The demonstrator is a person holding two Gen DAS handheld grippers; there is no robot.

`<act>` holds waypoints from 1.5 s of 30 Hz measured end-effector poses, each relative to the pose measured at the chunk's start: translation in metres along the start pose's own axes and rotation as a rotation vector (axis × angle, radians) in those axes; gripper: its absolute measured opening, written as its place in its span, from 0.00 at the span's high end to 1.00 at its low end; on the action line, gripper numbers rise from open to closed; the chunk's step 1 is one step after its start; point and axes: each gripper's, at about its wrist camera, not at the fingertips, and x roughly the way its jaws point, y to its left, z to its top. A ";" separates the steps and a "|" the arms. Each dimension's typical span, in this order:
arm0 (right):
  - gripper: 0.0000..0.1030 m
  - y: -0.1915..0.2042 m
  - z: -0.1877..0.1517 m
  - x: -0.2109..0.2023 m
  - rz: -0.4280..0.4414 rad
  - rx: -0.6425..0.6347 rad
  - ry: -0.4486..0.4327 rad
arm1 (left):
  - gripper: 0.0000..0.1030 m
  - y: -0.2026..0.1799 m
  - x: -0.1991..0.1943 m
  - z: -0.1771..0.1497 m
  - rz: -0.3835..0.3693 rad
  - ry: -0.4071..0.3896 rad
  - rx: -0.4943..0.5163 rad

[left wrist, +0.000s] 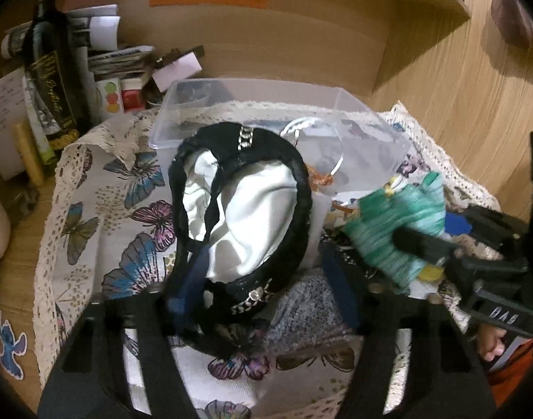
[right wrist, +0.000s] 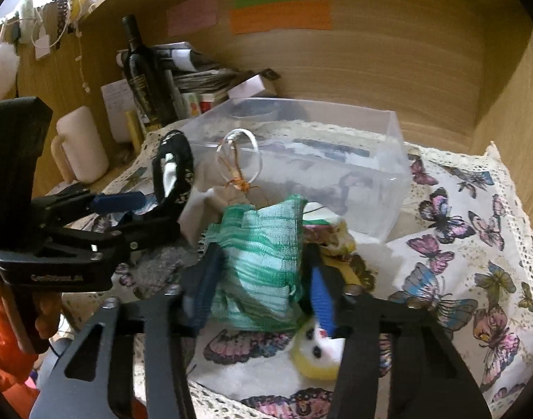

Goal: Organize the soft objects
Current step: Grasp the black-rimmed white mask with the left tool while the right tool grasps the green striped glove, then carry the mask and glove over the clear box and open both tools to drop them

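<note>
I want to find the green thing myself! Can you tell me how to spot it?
Look for the clear plastic box on the butterfly tablecloth. Just in front of it sits the green mesh cloth, bunched between the right gripper's jaws. It is the only green, striped, netted bundle; the item the left gripper holds is black with white lining.

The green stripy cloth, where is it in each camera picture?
Left wrist view: the green stripy cloth sits right of centre, gripped by the right tool.
Right wrist view: the same cloth fills the lower middle, between that tool's blue pads.
Shared landmark: the clear plastic box stands just behind the cloth in both views.
</note>
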 end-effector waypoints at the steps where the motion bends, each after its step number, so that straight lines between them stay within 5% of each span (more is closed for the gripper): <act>1: 0.73 -0.001 0.001 -0.001 -0.002 0.002 -0.002 | 0.51 0.000 0.004 0.000 0.002 0.013 0.008; 8: 0.83 -0.011 0.004 -0.022 -0.010 -0.001 -0.065 | 0.81 0.001 0.000 -0.004 -0.003 0.066 0.003; 12: 0.84 -0.015 0.011 -0.034 -0.017 0.012 -0.117 | 0.87 -0.002 -0.015 -0.002 0.038 0.028 0.012; 32: 0.84 -0.043 0.074 -0.070 -0.077 0.022 -0.346 | 0.89 0.007 -0.084 0.078 0.047 -0.212 -0.023; 39: 0.84 -0.046 0.103 -0.051 -0.123 -0.009 -0.362 | 0.89 0.012 -0.055 0.108 0.021 -0.177 -0.012; 45: 0.84 -0.045 0.116 -0.005 -0.171 -0.070 -0.278 | 0.89 0.014 -0.006 0.120 0.017 -0.078 -0.005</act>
